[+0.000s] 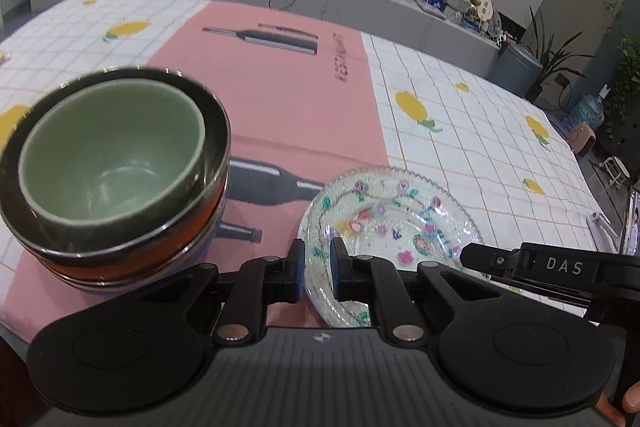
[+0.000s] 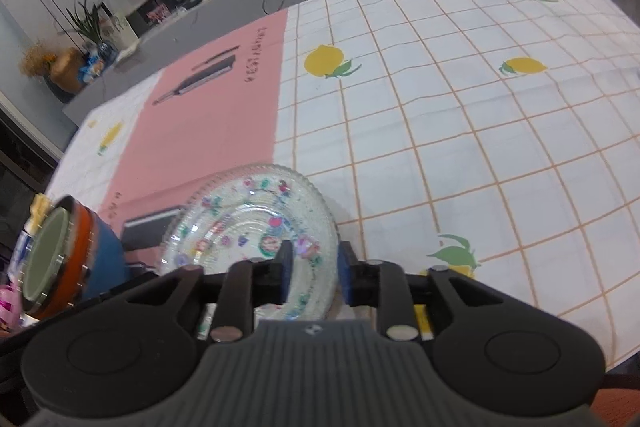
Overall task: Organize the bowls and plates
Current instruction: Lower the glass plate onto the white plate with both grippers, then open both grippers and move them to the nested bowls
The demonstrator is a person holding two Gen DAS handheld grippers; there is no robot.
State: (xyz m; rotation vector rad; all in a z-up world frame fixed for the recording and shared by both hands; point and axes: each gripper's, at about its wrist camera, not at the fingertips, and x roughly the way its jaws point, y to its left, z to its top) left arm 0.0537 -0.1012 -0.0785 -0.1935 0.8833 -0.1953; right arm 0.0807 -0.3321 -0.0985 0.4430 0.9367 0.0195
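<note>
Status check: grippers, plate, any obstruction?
Left gripper shut on glass plate rim. Right gripper open, astride plate rim. Bowl stack beside, apart.

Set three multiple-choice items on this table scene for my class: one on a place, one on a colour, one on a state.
1. In the left wrist view, where does the glass plate lie from the bowl stack?
A. to its right
B. to its left
C. behind it

2. The top bowl in the stack is:
A. red
B. green
C. white

3. That top bowl is:
A. upside down
B. on its side
C. upright and empty

Answers: 1 A, the plate shows right of the stack; 2 B, its inside is pale green; 3 C, its open mouth faces up with nothing in it.
</note>
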